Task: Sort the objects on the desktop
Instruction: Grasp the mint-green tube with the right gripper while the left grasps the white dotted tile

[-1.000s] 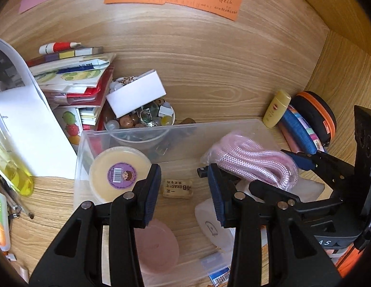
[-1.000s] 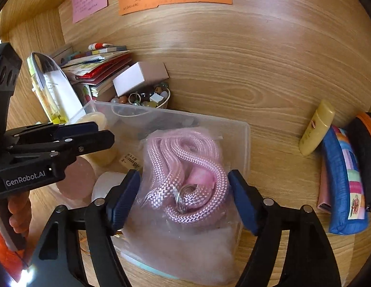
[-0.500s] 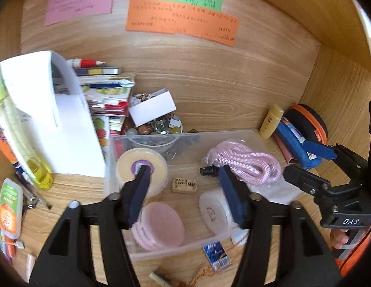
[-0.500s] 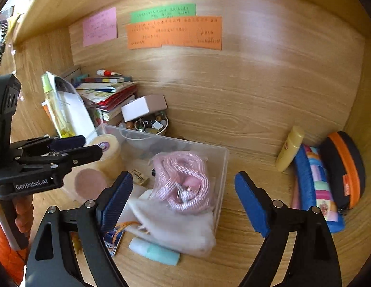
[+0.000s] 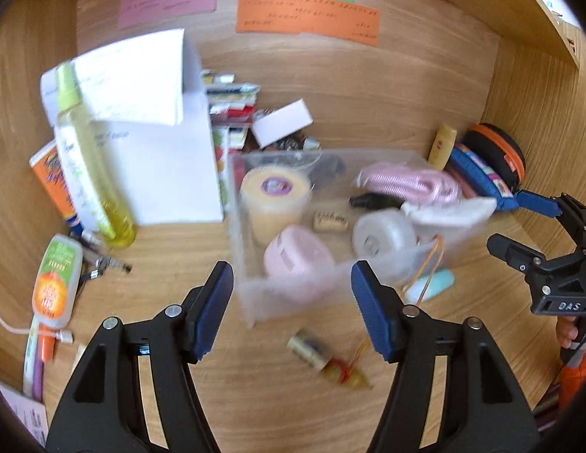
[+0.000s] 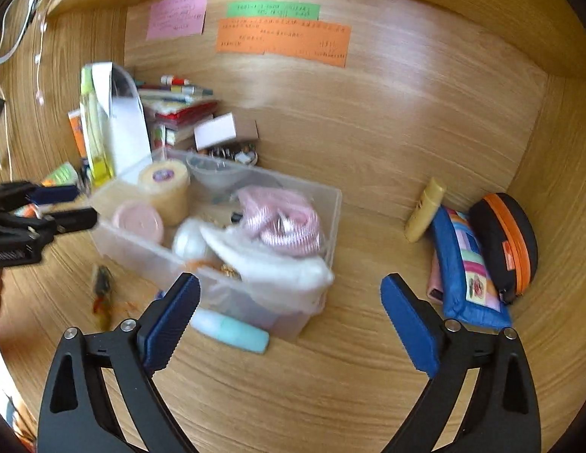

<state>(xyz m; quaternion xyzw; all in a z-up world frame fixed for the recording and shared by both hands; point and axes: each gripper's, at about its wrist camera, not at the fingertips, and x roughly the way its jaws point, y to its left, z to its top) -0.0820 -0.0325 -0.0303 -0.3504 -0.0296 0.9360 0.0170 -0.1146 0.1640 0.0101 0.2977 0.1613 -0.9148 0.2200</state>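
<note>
Both grippers hang above the wooden desk, jaws spread wide, nothing between them. Left gripper [image 5: 292, 302] sits just in front of the clear plastic bin [image 5: 243, 226], its blue pads framing the bin's near wall without touching. Right gripper [image 6: 291, 315] hovers off the bin's [image 6: 332, 222] near right corner, fingers well apart and empty; it also shows at the right edge of the left view [image 5: 519, 222]. Inside the bin: a cream tape roll [image 5: 273, 198] at back left, a pink round tin [image 5: 297, 255] in front of it, a white roll [image 5: 383, 236] to the right, a small tan eraser [image 5: 330, 222] between them, a bagged pink rope [image 5: 410, 185] at back right and a white cloth [image 6: 277, 264] draped over the near right rim. Outside, against the bin's front wall, lies a pale teal tube [image 6: 230, 330]. A small gold charm with red cord [image 5: 328, 362] lies on the desk between bin and left gripper, blurred. Left of the bin: a yellow-green spray bottle [image 5: 87, 158] leaning on white paper [image 5: 160, 151], keys [image 5: 104, 264]. Right side: a yellow tube [image 6: 425, 209], a blue striped pouch [image 6: 466, 268], a black case with orange zip [image 6: 508, 241], all close together by the side wall. 3 sticky notes on the back wall: pink [image 6: 177, 15], green [image 6: 274, 10], orange [image 6: 283, 39].
</note>
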